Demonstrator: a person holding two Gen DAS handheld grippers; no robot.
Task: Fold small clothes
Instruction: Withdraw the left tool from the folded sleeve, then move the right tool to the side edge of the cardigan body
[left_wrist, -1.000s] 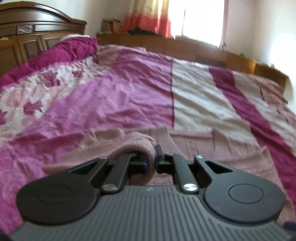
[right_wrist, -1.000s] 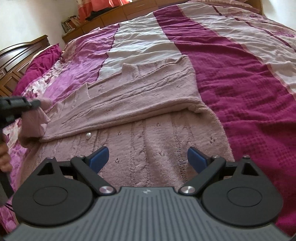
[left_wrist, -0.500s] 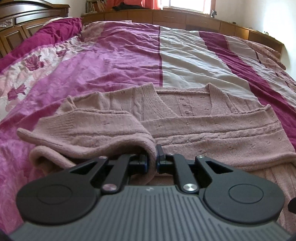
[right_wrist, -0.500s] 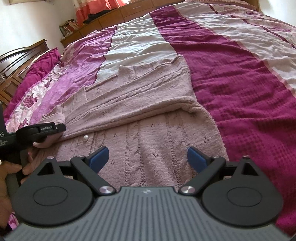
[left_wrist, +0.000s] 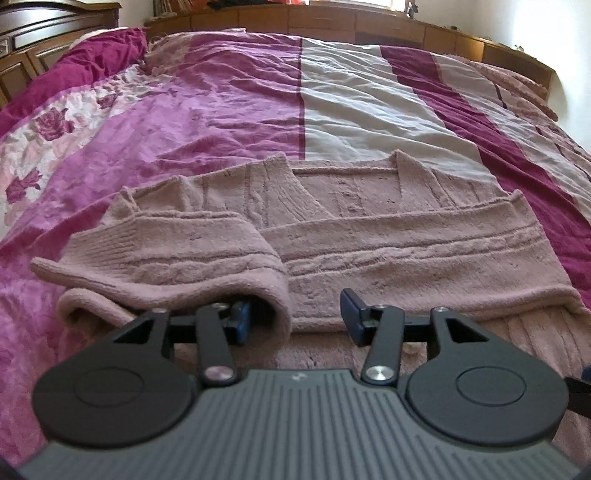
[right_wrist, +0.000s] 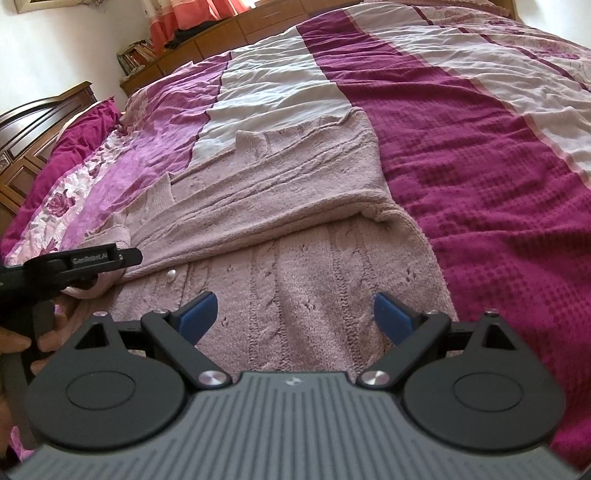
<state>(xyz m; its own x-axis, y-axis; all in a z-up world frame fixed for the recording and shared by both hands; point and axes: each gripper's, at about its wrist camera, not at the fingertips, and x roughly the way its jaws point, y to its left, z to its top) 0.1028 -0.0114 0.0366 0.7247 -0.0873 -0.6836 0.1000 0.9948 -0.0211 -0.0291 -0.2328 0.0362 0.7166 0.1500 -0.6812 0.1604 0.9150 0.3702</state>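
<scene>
A dusty-pink knitted cardigan (left_wrist: 369, 236) lies flat on the striped bedspread (left_wrist: 236, 110), its right sleeve (left_wrist: 424, 258) folded across the chest. The left sleeve (left_wrist: 177, 254) lies folded inward, its cuff end draped over the left finger of my left gripper (left_wrist: 295, 314). That gripper's jaws are opening and the pads no longer press the knit. In the right wrist view the left gripper (right_wrist: 85, 258) sits at the cardigan's (right_wrist: 280, 192) left edge, held by a hand (right_wrist: 14, 343). My right gripper (right_wrist: 295, 312) hovers open over the lower body of the cardigan, nothing between its fingers.
A dark wooden headboard (left_wrist: 22, 48) and a magenta pillow (left_wrist: 92, 62) are at the left. A low wooden cabinet (left_wrist: 369, 22) runs along the far side of the bed under a window. A white button (right_wrist: 171, 274) shows on the cardigan front.
The left gripper carried the sleeve down onto the cardigan, then its jaws parted and let the cuff go. The right gripper kept still and open.
</scene>
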